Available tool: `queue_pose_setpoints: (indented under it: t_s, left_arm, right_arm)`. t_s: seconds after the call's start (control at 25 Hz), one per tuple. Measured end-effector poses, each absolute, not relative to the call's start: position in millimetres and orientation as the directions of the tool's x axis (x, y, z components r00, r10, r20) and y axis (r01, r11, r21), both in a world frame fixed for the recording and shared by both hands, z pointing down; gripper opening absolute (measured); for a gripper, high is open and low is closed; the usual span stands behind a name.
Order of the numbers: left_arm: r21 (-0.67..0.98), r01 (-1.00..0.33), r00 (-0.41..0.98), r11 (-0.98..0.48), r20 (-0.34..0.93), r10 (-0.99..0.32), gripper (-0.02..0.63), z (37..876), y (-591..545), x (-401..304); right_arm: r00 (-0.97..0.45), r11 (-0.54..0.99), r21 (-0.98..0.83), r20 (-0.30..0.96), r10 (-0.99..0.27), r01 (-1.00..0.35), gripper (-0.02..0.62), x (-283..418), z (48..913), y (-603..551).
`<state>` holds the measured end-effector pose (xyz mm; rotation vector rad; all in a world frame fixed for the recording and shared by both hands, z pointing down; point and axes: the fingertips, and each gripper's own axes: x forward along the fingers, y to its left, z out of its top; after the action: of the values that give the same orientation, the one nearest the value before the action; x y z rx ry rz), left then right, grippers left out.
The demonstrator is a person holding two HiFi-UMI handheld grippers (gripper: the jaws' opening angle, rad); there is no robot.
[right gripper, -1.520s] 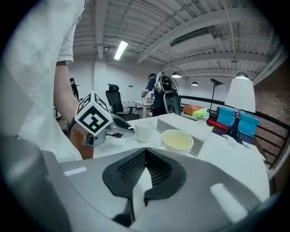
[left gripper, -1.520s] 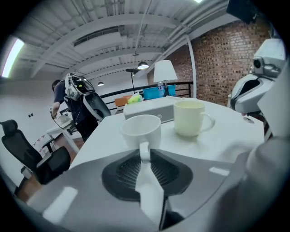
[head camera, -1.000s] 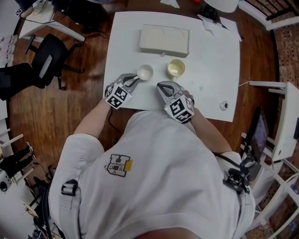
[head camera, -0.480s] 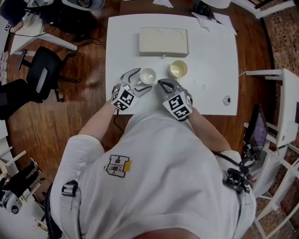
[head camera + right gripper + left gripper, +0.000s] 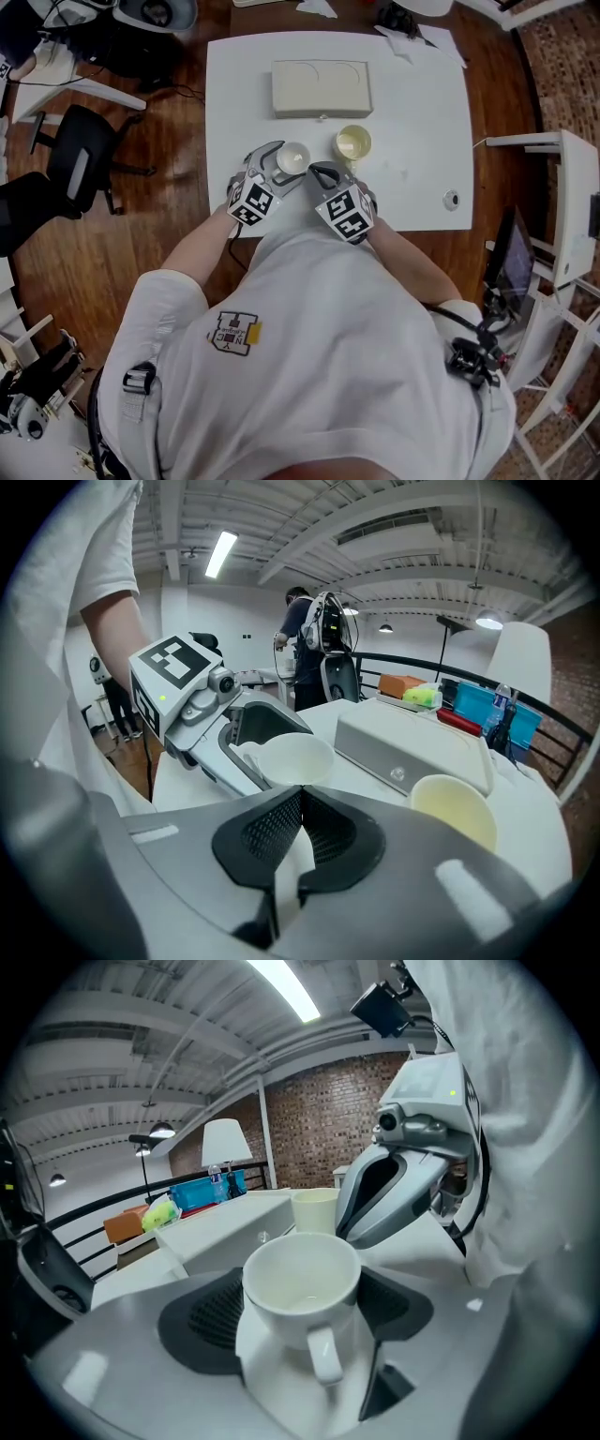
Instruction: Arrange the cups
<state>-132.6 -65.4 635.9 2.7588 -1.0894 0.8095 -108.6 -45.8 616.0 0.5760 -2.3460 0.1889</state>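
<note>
Left gripper (image 5: pixel 279 165): fingers (image 5: pixel 211 1314) have just been opening, now wide apart w/ white cup (image 5: pixel 302 1283) standing between them on the table (image 5: pixel 422 112), not squeezed. Risk: if it pulls back crooked, a finger hooks the handle & tips the cup. Right gripper (image 5: pixel 319 172): fingers (image 5: pixel 267 841) together, empty; it could bump yellow cup (image 5: pixel 353 142).

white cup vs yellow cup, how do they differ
The white cup is white with a handle; the yellow cup is pale yellow, no handle showing. The white cup stands between the jaws of the left gripper, just opened; the yellow cup stands free. Both sit upright on the table.
</note>
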Motion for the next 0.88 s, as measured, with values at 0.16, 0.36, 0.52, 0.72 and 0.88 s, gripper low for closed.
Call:
queue_pose_setpoints:
  t_s: [0.16, 0.36, 0.52, 0.72, 0.88]
  left_arm:
    - [-0.11, -0.678, 0.595, -0.727, 0.498, -0.631, 0.379, 634, -64, -139]
    - [-0.104, -0.716, 0.58, -0.69, 0.462, -0.671, 0.379, 608, -81, -148]
    - [-0.136, -0.732, 0.571, -0.667, 0.412, -0.71, 0.379, 572, -112, -156]
    - [-0.203, -0.724, 0.565, -0.659, 0.373, -0.736, 0.379, 533, -153, -161]
    - [-0.214, -0.735, 0.542, -0.644, 0.385, -0.747, 0.379, 530, -192, -163]
  right_arm:
    - [-0.664, 0.895, 0.027, 0.661, -0.35, -0.445, 0.0, -113, 614, -46]
    - [-0.692, 0.886, 0.08, 0.594, -0.41, -0.457, 0.0, -121, 586, -64]
    - [-0.704, 0.854, 0.102, 0.521, -0.483, -0.51, 0.0, -128, 552, -94]
    - [-0.689, 0.808, 0.135, 0.453, -0.565, -0.574, 0.0, -132, 517, -134]
    - [-0.636, 0.719, 0.079, 0.408, -0.655, -0.69, 0.0, -119, 500, -167]
